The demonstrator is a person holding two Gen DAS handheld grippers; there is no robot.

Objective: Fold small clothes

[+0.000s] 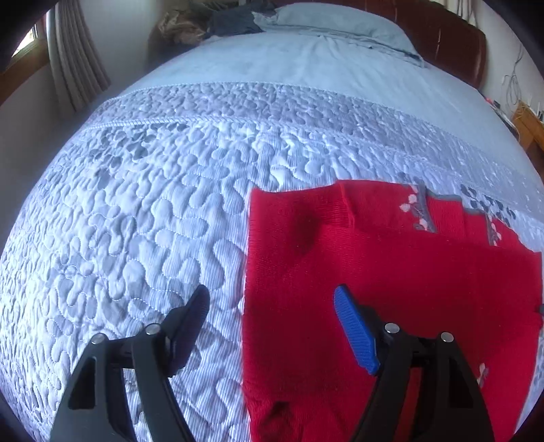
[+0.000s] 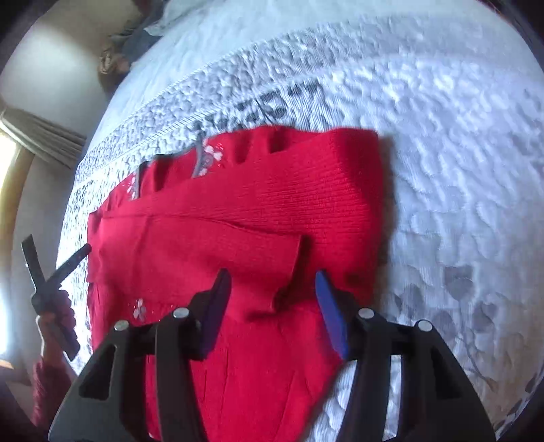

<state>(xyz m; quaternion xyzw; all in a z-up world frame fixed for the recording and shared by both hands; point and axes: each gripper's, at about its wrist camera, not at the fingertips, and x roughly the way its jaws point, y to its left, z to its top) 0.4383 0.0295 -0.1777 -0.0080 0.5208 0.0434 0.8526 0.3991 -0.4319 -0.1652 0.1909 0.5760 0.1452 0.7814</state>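
A red knitted garment (image 1: 391,272) with grey trim and small pale flowers lies partly folded on the quilted bed cover (image 1: 153,204). My left gripper (image 1: 272,297) is open above the garment's left edge, one finger over the quilt and one over the red cloth. In the right wrist view the same garment (image 2: 238,210) lies flat with a folded flap near its middle. My right gripper (image 2: 272,282) is open just above the garment's near part and holds nothing. The left gripper (image 2: 56,251) shows at the far left, held in a hand, open.
The pale blue quilt (image 2: 459,170) spreads to the right of the garment. A blue sheet and pillow (image 1: 340,23) lie at the bed's head by a brown headboard (image 1: 452,37). Dark clothes (image 1: 231,20) are piled at the far corner. A curtain (image 1: 74,61) hangs on the left.
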